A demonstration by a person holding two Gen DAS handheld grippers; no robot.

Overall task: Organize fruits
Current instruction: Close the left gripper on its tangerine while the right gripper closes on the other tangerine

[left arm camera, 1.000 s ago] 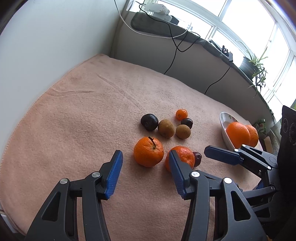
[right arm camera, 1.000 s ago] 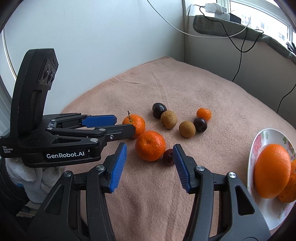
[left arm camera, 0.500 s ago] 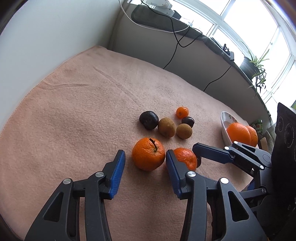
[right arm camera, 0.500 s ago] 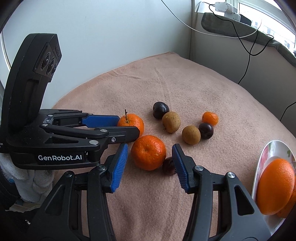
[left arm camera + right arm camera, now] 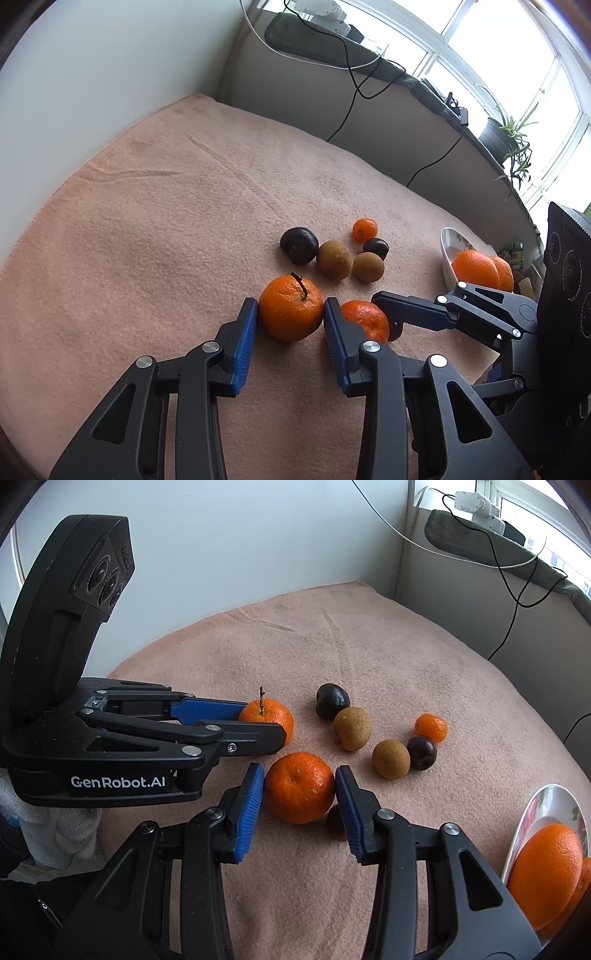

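Observation:
My left gripper [image 5: 290, 317] has its blue pads against both sides of a stemmed mandarin [image 5: 291, 313] that rests on the pink blanket [image 5: 147, 229]. My right gripper [image 5: 299, 788] has its pads against both sides of a second mandarin [image 5: 299, 787], also on the blanket. That mandarin shows in the left wrist view [image 5: 365, 319], and the stemmed one in the right wrist view [image 5: 267, 716]. A small dark plum [image 5: 334, 825] lies half hidden behind my right finger. Beyond lie a dark round fruit [image 5: 298, 245], two kiwis [image 5: 334, 259] [image 5: 368, 267], a dark plum [image 5: 376, 248] and a small tangerine [image 5: 364, 229].
A white bowl [image 5: 543, 808] with two large oranges [image 5: 545, 871] stands at the right; it also shows in the left wrist view [image 5: 448, 251]. A wall and a ledge with cables [image 5: 354, 85] bound the blanket at the back. A potted plant [image 5: 508, 129] stands on the sill.
Both grippers moved forward and closed in. The left one now brackets the stemmed mandarin and the right one the second mandarin, with the pads touching the fruit.

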